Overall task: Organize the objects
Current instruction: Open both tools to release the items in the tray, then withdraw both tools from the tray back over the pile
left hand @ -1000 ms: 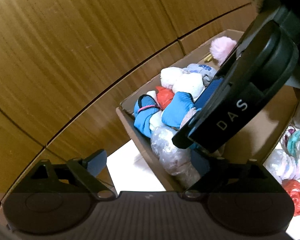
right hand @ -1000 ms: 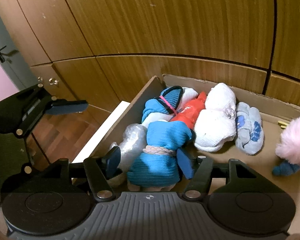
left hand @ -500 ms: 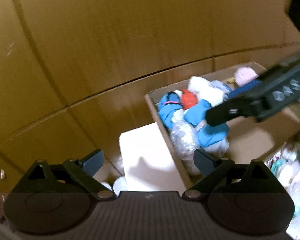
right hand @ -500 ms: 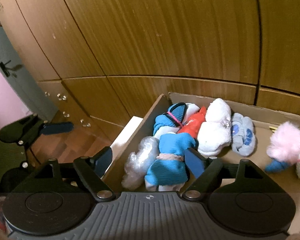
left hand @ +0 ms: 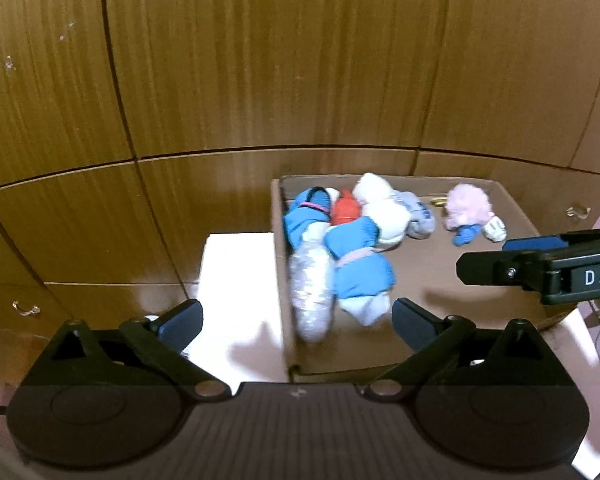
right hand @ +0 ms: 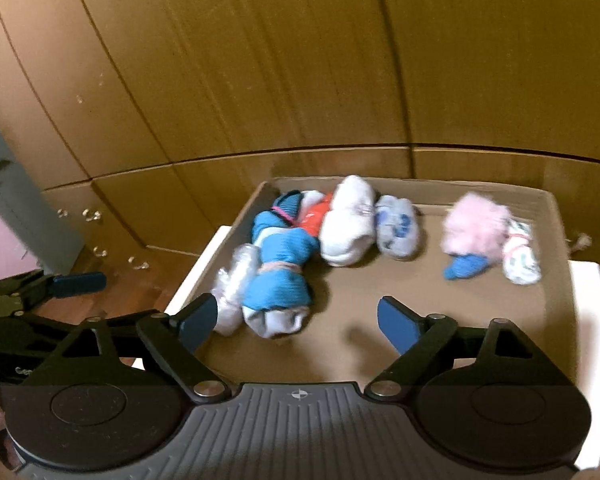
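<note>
A cardboard box (right hand: pixel 558 236) holds rolled socks. A blue roll tied with a pink band (right hand: pixel 278 280) lies beside a plastic-wrapped bundle (right hand: pixel 236 280), with white (right hand: pixel 348 224), red (left hand: pixel 345 212) and grey-blue (right hand: pixel 396 226) rolls behind. A pink fluffy piece (right hand: pixel 474 228) lies apart to the right. My right gripper (right hand: pixel 296 322) hovers above the box's near side, its jaws opening with nothing between them; the blue roll lies free below. My left gripper (left hand: pixel 296 320) hangs over the box's left wall (left hand: pixel 278 240), jaws opening and empty.
The box rests on a white surface (left hand: pixel 236 272). Wooden wardrobe doors (left hand: pixel 260 60) and drawers with metal handles (right hand: pixel 92 216) stand right behind it. A grey door (right hand: pixel 8 192) and a pink wall are at far left in the right wrist view.
The right gripper's jaws have spread away from the blue roll and pulled back and up from the box. The left gripper has rolled level and drawn back, its jaws wider.
</note>
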Demonstrator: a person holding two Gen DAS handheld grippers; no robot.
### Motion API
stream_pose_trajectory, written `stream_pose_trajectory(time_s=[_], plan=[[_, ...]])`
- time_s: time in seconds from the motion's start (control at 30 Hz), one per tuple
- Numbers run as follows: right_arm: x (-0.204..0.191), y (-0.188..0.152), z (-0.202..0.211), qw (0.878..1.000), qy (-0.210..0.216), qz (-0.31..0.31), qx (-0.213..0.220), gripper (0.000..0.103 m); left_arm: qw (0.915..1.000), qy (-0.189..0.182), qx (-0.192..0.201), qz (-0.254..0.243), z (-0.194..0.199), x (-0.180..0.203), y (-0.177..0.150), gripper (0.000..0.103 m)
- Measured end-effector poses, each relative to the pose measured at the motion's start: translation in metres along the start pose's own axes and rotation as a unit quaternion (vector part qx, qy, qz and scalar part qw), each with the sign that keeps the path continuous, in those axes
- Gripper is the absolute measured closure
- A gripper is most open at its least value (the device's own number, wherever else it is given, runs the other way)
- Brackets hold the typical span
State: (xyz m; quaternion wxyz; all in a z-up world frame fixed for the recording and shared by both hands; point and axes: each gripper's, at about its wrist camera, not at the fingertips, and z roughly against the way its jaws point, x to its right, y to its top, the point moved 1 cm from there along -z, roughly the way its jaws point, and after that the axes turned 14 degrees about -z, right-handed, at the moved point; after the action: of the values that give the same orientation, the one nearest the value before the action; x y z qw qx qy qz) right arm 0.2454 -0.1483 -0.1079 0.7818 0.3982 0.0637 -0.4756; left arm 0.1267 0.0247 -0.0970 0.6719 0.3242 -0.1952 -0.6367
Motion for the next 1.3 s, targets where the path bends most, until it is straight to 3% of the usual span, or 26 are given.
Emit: stream_pose_trajectory(time_s=[0.7,1.0,1.2,1.3], plan=[[0.031,-0.054,0.071,0.998,-0.035,0.006,0.059,0.001,0.9997,0.022,0.005,-0.013,0.015,0.052,-0.030,0.002],[0.050,-0.099,0.094,0.995,-0.054,-0.002,0.088,0.001,0.9987,0.028,0.041,-0.008,0.037,0.066,-0.073,0.002],[0.061,-0.149,0.098,0.994,-0.033,-0.004,0.108,0.001,0.9961,0.022,0.084,-0.011,0.053,0.077,-0.116,0.002],[0.060,-0.168,0.093,0.993,-0.035,0.004,0.112,0.001,0.9962,0.029,0.082,-0.005,0.054,0.078,-0.129,0.002]])
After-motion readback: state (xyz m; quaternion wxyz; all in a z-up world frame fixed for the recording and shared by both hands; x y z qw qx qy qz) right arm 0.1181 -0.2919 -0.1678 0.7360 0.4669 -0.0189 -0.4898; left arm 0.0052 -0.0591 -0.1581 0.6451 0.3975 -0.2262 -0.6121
